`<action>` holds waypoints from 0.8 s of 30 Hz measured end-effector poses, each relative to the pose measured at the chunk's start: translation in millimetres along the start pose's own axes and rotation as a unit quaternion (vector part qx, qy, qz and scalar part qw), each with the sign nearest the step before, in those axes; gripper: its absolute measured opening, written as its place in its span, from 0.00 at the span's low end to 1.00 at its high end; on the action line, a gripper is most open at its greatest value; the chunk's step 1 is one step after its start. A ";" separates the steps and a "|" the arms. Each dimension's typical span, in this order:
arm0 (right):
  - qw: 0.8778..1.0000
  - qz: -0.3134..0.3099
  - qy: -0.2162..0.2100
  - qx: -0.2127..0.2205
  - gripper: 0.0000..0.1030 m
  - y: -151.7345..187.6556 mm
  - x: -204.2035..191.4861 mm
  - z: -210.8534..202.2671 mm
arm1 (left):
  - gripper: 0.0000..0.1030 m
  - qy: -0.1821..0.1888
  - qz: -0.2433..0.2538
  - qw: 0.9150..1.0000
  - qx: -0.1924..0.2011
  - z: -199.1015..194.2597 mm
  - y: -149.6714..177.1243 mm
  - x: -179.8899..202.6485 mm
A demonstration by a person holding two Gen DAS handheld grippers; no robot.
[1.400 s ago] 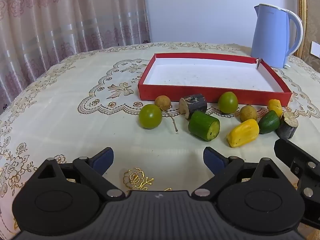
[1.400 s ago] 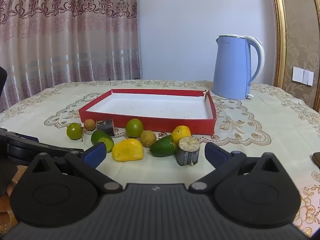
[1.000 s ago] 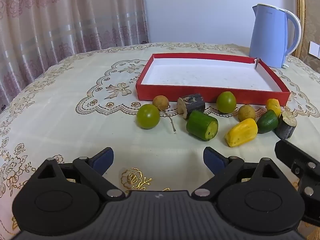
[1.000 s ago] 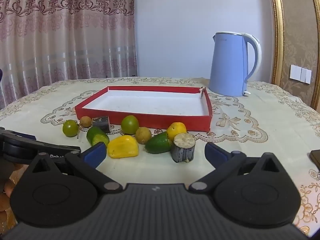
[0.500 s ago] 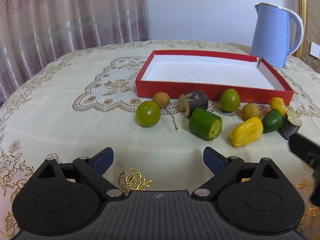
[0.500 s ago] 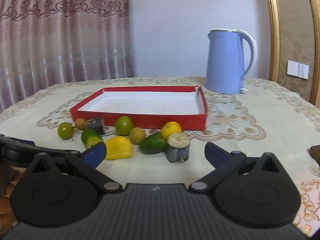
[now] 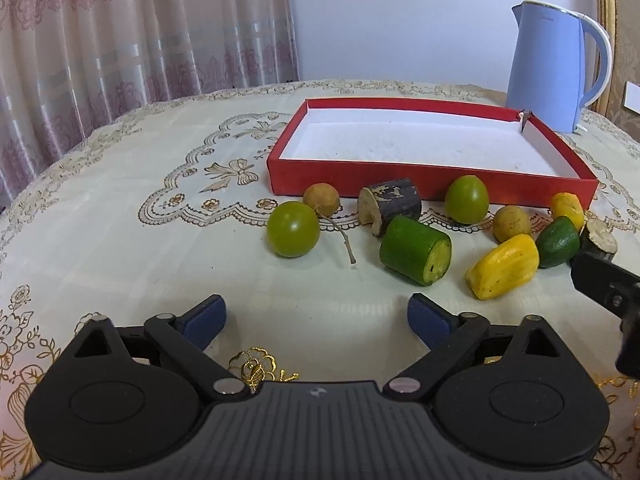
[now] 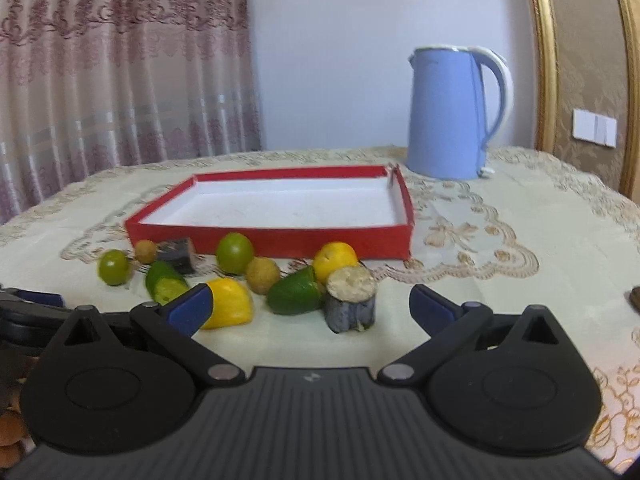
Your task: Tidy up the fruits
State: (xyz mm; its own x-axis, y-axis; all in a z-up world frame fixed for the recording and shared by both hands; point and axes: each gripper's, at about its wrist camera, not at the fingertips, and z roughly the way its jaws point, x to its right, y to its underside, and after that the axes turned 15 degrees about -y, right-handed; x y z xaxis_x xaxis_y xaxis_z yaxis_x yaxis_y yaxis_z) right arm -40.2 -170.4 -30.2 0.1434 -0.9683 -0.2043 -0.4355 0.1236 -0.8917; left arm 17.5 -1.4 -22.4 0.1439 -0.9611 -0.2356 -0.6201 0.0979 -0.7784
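Note:
A red tray (image 7: 344,178) with a white floor stands on the table; it also shows in the right wrist view (image 8: 280,238). Several fruits lie in a row in front of it: a green round fruit (image 7: 293,229), a green cylinder (image 7: 414,250), a yellow piece (image 7: 503,266), a dark stump (image 8: 351,298) and a green wedge (image 8: 295,295). My left gripper (image 7: 317,321) is open and empty, short of the green cylinder. My right gripper (image 8: 310,306) is open and empty, just short of the dark stump.
A blue kettle (image 7: 550,66) stands behind the tray's far right corner. The table carries a cream embroidered cloth (image 7: 120,220). Curtains hang behind on the left. A dark object (image 8: 635,298) lies at the right edge of the right wrist view.
Both grippers have moved forward toward the row of fruits, which look larger and closer. Both stay open. No fruit has moved.

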 end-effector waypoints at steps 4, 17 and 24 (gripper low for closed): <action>1.000 0.024 -0.009 -0.003 1.00 1.1 8.8 1.3 | 0.99 0.000 -0.003 1.000 0.009 1.3 1.4 0.3; 0.999 0.032 0.001 0.013 1.00 2.2 11.1 -3.9 | 0.99 0.005 -0.011 1.000 0.006 2.6 2.6 -2.6; 0.999 0.031 0.002 0.014 1.00 2.4 11.8 -3.8 | 1.00 0.004 -0.009 1.000 0.008 2.4 3.4 -2.3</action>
State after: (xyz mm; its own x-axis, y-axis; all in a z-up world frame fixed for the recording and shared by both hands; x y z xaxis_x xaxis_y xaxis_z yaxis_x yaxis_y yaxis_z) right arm -42.9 -182.4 -33.2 0.1129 -0.9593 -0.2587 -0.4189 0.1901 -0.8879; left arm 16.9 1.8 -25.9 0.1498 -0.9647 -0.2166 -0.6055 0.0837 -0.7914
